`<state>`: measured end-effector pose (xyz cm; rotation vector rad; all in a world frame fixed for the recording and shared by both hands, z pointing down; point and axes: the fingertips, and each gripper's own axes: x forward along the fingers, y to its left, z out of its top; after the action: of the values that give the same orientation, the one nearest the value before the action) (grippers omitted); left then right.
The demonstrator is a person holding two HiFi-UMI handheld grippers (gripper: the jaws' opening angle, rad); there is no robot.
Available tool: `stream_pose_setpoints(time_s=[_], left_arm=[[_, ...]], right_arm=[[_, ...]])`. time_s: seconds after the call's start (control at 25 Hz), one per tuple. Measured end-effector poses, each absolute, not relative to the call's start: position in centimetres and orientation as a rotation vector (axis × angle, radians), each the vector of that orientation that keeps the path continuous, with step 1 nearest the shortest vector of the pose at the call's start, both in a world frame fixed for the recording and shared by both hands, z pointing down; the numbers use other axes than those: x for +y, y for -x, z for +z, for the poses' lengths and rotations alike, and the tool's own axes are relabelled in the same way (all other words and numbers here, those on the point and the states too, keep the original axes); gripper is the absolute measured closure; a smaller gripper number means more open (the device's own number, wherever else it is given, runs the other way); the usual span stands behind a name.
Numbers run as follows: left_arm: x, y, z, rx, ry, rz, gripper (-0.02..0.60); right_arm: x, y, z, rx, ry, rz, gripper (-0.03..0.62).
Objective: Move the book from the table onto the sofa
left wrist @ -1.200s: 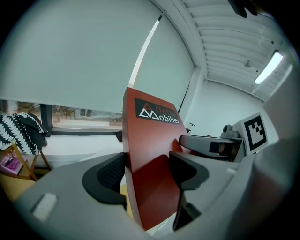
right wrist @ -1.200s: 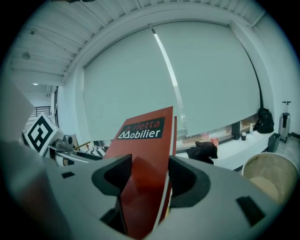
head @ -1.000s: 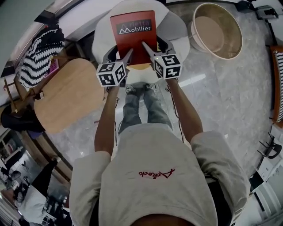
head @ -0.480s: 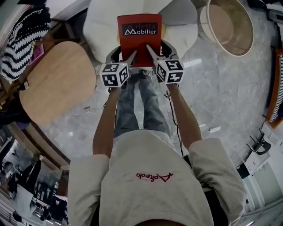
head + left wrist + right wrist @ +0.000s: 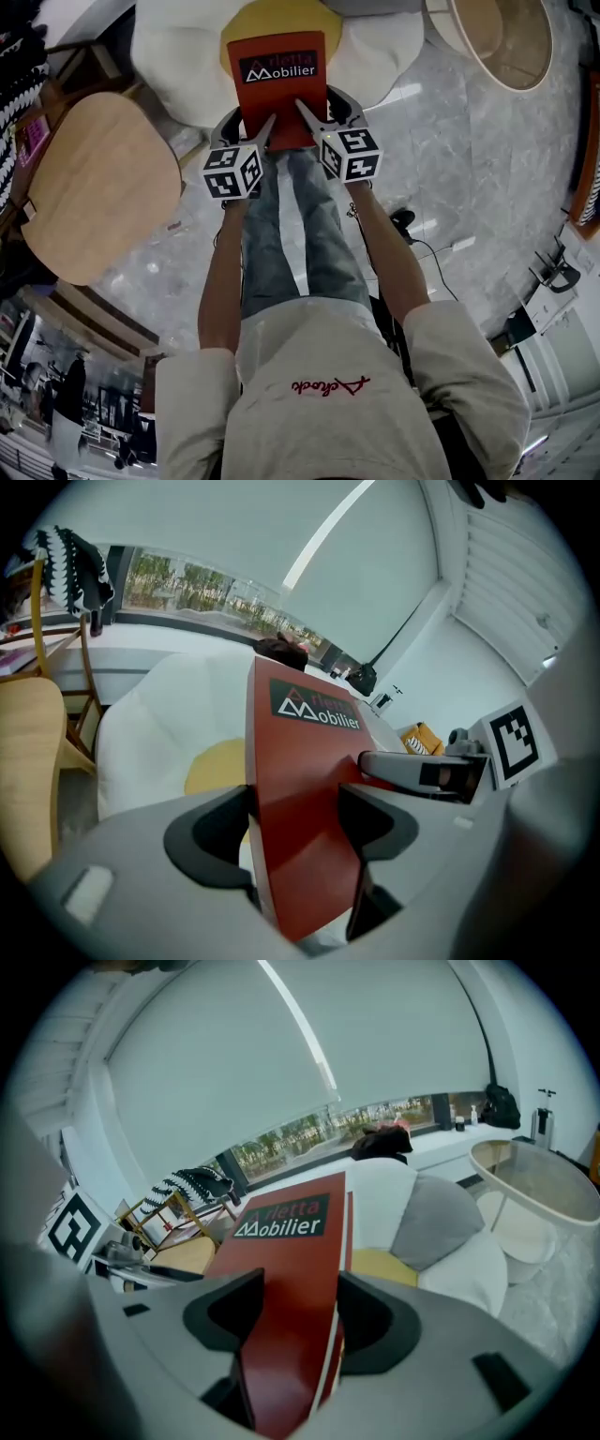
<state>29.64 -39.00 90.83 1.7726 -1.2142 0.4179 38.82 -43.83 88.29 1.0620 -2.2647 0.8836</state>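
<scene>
A red book (image 5: 275, 80) with a dark title label is held in the air over the white sofa (image 5: 178, 66) and its yellow cushion (image 5: 281, 17). My left gripper (image 5: 265, 125) is shut on the book's near left edge. My right gripper (image 5: 303, 108) is shut on its near right edge. In the left gripper view the book (image 5: 300, 808) stands clamped between the dark jaws. The right gripper view shows the book (image 5: 281, 1326) wedged flat between its jaws, with the sofa (image 5: 469, 1251) beyond.
A round wooden table (image 5: 89, 187) stands to the left, with a chair draped in a striped cloth (image 5: 14, 47) behind it. A pale round tub-like table (image 5: 502, 42) is at the upper right. The person's legs (image 5: 291, 234) stand on the marble floor.
The person has stepped closer to the sofa. The book, held by both grippers throughout, now hangs over the sofa's yellow cushion; the wooden table has slid further left.
</scene>
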Motion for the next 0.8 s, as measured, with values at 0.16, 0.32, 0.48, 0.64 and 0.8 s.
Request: stream_pose_setpoints(time_s=[0.16, 0.32, 0.48, 0.64, 0.8], left_arm=[[-38.2, -29.7, 94.5, -1.174, -1.744, 0.445, 0.285], [-38.1, -29.8, 97.6, -1.163, -1.728, 0.455, 0.285], [-37.8, -29.9, 100.4, -1.143, -1.709, 0.474, 0.285], [-38.5, -29.7, 102.9, -1.128, -1.708, 0.503, 0.285], [-40.5, -29.7, 105.0, -1.126, -1.696, 0.498, 0.285]], right_arm=[[-43.0, -38.9, 92.1, -2.220, -1.057, 0.929, 0.342], [-42.9, -39.0, 95.2, -2.197, -1.055, 0.953, 0.342], [-42.6, -39.1, 98.2, -2.172, -1.048, 0.978, 0.342], [-43.1, -39.1, 100.9, -2.155, -1.059, 1.013, 0.342], [-45.2, -39.0, 102.9, -2.151, -1.048, 1.009, 0.342]])
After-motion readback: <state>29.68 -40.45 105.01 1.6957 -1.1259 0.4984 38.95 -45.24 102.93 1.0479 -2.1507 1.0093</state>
